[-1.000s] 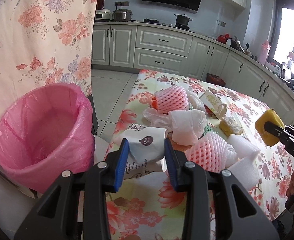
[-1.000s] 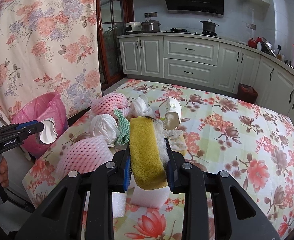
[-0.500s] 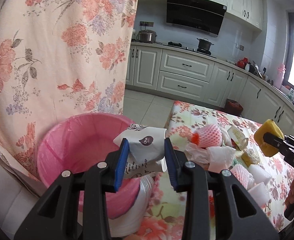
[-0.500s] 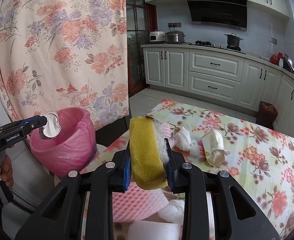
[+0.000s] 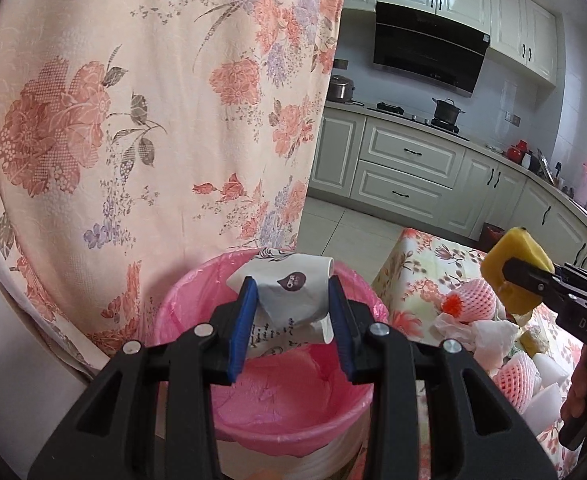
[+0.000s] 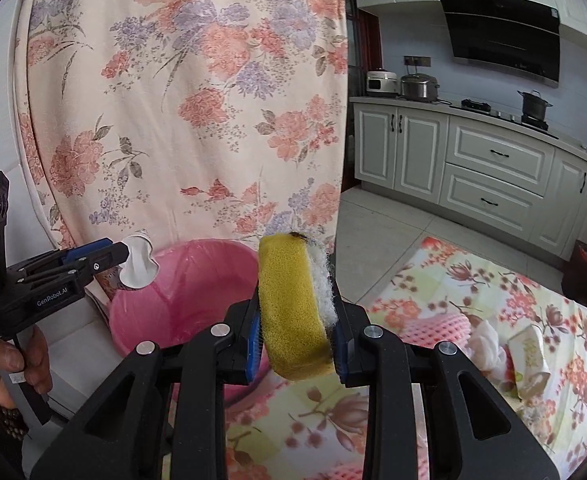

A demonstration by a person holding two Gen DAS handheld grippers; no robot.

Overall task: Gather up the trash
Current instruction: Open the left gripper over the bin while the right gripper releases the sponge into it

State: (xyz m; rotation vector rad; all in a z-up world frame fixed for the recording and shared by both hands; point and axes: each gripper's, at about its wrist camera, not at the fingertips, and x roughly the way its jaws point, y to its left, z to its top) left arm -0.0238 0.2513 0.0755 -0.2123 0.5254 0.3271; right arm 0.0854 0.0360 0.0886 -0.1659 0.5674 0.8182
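My left gripper is shut on a crushed white paper cup, held over the mouth of a bin lined with a pink bag. The right wrist view shows that same left gripper at the left, the cup just left of the bin. My right gripper is shut on a yellow sponge with a white scouring layer, held above the table edge, right of the bin. The left wrist view catches the sponge at its right side, the right gripper clamped on it.
A floral curtain hangs close behind the bin. The floral-clothed table carries pink foam fruit nets, crumpled tissue, white foam pieces and another paper cup. Kitchen cabinets line the far wall.
Both grippers swung left, away from the table's trash pile toward the bin. The cup now sits over the bin's mouth and the sponge has come up beside the bin. Neither grip changed.
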